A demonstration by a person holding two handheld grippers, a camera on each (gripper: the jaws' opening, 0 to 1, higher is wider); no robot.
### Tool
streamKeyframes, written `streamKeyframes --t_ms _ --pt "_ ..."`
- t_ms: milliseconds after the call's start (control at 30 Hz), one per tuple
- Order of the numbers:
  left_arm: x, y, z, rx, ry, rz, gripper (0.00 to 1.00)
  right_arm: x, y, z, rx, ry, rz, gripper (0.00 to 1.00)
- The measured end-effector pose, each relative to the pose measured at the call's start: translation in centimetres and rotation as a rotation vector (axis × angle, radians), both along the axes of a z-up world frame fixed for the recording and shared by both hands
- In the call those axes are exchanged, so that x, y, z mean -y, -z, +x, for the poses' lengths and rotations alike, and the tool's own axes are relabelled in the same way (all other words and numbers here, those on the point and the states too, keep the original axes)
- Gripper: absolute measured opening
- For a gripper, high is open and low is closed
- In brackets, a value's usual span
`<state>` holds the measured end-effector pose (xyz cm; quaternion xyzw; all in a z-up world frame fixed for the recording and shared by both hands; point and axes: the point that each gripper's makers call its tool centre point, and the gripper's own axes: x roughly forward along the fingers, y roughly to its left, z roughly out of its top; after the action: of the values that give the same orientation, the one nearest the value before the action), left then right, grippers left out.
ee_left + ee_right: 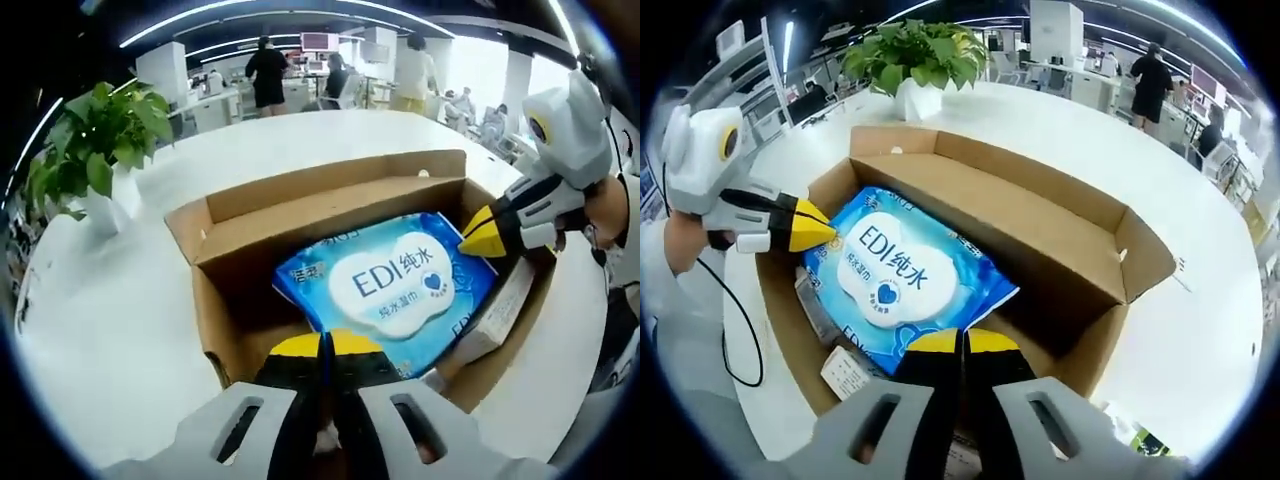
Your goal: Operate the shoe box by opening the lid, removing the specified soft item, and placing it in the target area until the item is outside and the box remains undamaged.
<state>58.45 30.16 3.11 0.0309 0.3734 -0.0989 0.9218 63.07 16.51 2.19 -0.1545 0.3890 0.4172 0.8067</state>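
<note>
**Q:** Left gripper view: what do you have in front of your tool?

**A:** My left gripper (327,350), yellow tips pressed together with nothing between them, sits at the near rim of the open cardboard box (300,215). Inside lies the wet-wipe pack (390,285), tilted, its far corner up near the right wall. My right gripper (487,233) enters from the right, its tips closed and touching the pack's upper right corner; whether any film is pinched there I cannot tell. A small white carton (497,318) leans along the right wall beside the pack. A potted plant (100,145) stands on the white table (110,330), left of the box.

**Q:** And the right gripper view?

**A:** My right gripper (963,345) shows here with tips together at the pack's near edge. The left gripper (810,228) comes in from the left, tips closed, at the pack's corner. The flaps are already folded back.

**Q:** How will the pack handle?

**A:** I judge it soft, pliant and moderately heavy with moisture; the glossy film looks slippery. A raised corner or the sealed edge seam seems the best hold, away from the box walls.

**Q:** Legible writing?

**A:** "EDI" with "纯水" on the white label; the smaller characters beneath are too small to be sure of.
</note>
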Motion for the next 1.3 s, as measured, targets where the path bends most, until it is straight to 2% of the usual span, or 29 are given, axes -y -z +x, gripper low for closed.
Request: streamKeyframes --t_ms 400,733,967,1300 --pt "0.5 -2.6 0.4 0.04 0.011 -0.001 0.0 0.7 -2.8 0.2 0.035 0.014 0.025 0.0" --pt "2.1 -4.7 0.6 0.045 0.032 -0.025 0.0 2.3 -4.7 0.2 0.034 0.03 0.018 0.0" --pt "3.8 -6.0 0.7 0.055 0.055 -0.035 0.0 4.1 -6.2 0.1 0.042 0.051 0.018 0.0" --pt "7.6 -7.9 0.9 0.067 0.106 -0.057 0.0 7.8 -7.8 -0.2 0.054 0.089 0.019 0.0"
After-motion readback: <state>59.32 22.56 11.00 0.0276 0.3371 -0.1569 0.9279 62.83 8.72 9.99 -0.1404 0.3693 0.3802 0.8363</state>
